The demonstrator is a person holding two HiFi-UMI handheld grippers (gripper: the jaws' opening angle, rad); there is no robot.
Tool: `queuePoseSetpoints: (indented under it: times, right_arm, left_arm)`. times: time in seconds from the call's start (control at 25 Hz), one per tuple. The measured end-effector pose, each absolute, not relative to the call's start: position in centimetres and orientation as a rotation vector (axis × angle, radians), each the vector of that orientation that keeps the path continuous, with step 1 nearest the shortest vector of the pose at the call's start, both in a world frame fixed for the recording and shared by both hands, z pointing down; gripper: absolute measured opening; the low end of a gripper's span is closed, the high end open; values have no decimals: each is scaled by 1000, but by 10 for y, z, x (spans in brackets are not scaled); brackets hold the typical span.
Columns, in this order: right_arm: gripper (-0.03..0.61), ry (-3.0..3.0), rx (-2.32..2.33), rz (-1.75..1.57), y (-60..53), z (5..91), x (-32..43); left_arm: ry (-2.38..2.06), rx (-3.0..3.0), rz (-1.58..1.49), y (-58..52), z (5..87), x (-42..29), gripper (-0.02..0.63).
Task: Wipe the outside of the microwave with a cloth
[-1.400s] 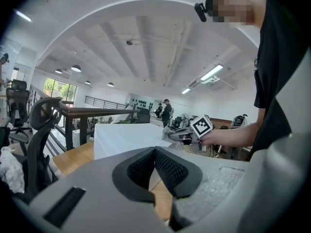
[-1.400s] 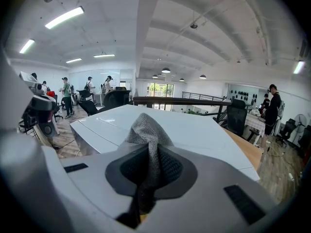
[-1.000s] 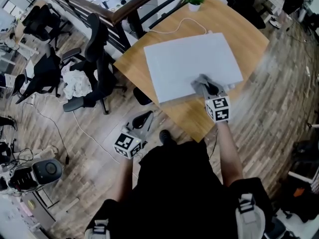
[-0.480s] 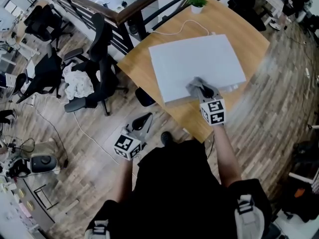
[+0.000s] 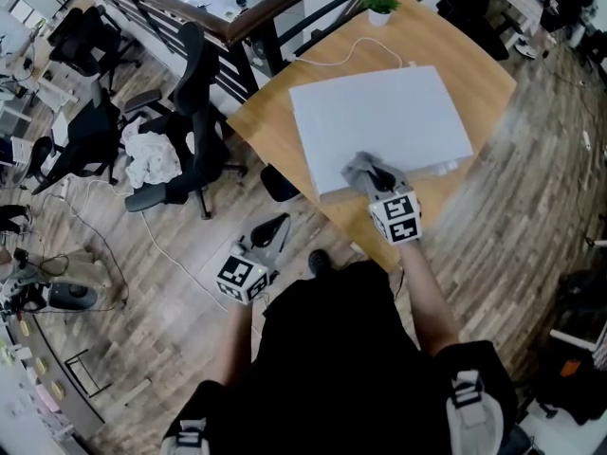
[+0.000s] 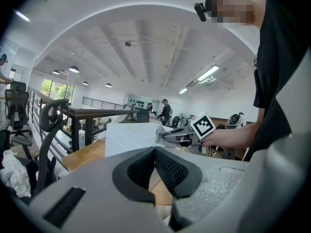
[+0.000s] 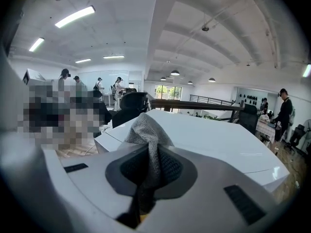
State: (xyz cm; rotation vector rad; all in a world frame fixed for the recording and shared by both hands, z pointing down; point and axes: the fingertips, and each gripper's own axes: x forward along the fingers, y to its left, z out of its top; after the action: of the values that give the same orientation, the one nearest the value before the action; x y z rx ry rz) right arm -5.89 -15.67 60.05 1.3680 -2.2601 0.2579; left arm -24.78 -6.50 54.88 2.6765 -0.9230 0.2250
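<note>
Microwave [image 5: 379, 126]: one, white, sitting on the one wooden table [image 5: 275, 131], its flat top facing the head camera. One grey cloth [image 5: 360, 171] lies bunched at the near edge of that top, by the corner closest to the person. The right gripper [image 5: 379, 180] has its two jaws pinched on this cloth. In the right gripper view a fold of the cloth [image 7: 146, 130] rises from between the jaw pads and rests against the microwave [image 7: 209, 140]. The left gripper [image 5: 270, 230] hangs low beside the person's body, over the plank floor and well apart from the table. In the left gripper view its [image 6: 155, 166] two jaws are pressed together with nothing between them. That view also shows the microwave [image 6: 129, 137] from the side. One small potted plant [image 5: 379, 6] stands at the far corner of the table, and one white cable [image 5: 341, 50] runs across the wood behind the microwave. One dark office chair [image 5: 190, 121] stands just beside the table's left edge.
</note>
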Motion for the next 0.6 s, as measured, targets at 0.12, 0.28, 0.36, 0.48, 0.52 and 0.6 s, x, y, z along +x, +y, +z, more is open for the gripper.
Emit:
queuePoseSetpoints:
  times: [0.12,0.28,0.36,0.48,0.52,0.6]
  right_arm:
    - [17,-2267,1342,240,-156,599,-72]
    - [17,-2275,1303,226,-154,599,-88]
    - [17,-2279,1283,223,-153,600,-95]
    - [17,-2282,1255,218,-152,601,-105]
    - [17,-2284,1244,217,-152,601,-108]
    - [17,-2289,1220,213,-151,600,-116]
  left_arm:
    - [-929,2669,227,-65,550,-252,2]
    - [-931,2664,235,-65,550,-255,2]
    - [-930,2674,232,-67,549,-255,2]
    - [-928,2683,229,-68,548,-253,2]
    - [-927,2683,228,-68,547,-253,2]
    - [-928,2680,227,-68,547,-253,2]
